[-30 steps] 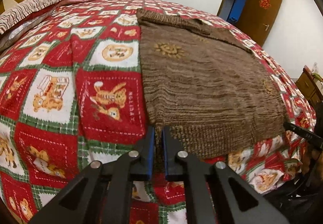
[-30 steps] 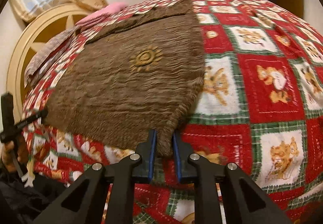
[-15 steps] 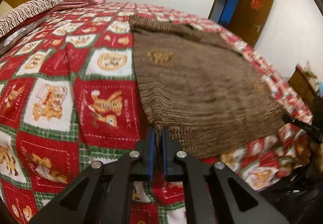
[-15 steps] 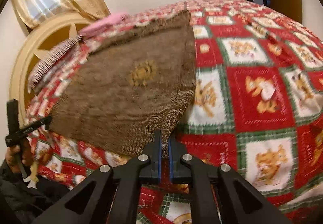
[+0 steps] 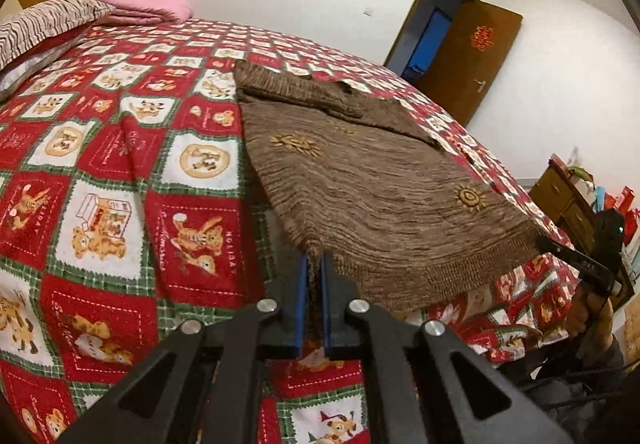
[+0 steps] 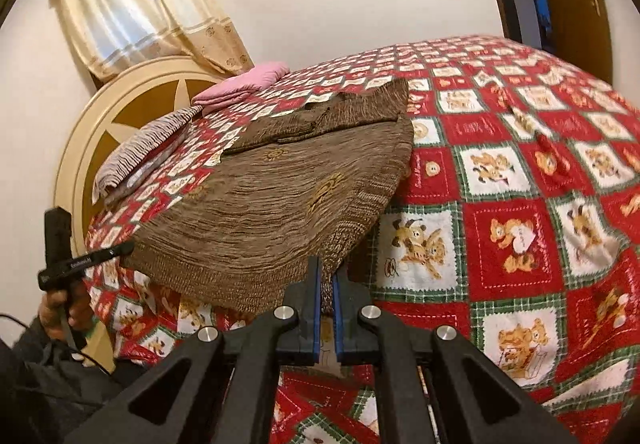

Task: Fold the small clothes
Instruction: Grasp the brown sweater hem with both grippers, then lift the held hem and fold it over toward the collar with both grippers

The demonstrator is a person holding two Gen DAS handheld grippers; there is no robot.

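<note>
A brown knit sweater (image 5: 372, 196) with small sun motifs lies on a bed with a red, green and white patchwork cover (image 5: 100, 180). My left gripper (image 5: 315, 264) is shut on the sweater's near left hem corner and holds it lifted off the bed. My right gripper (image 6: 327, 272) is shut on the near right hem corner of the sweater (image 6: 276, 204). The near hem hangs stretched in the air between both grippers. The far part with the sleeves folded across still rests on the cover (image 6: 520, 204).
Striped bedding (image 5: 44, 28) and a pink folded cloth (image 5: 148, 6) lie at the head of the bed by a round headboard (image 6: 100, 132). A brown door (image 5: 472, 56) stands open at the far wall. A wooden cabinet (image 5: 568, 204) stands beside the bed.
Both grippers have risen with the hem corners. The near half of the sweater has lifted off the bed cover. The right jaws closed tighter on the corner.
</note>
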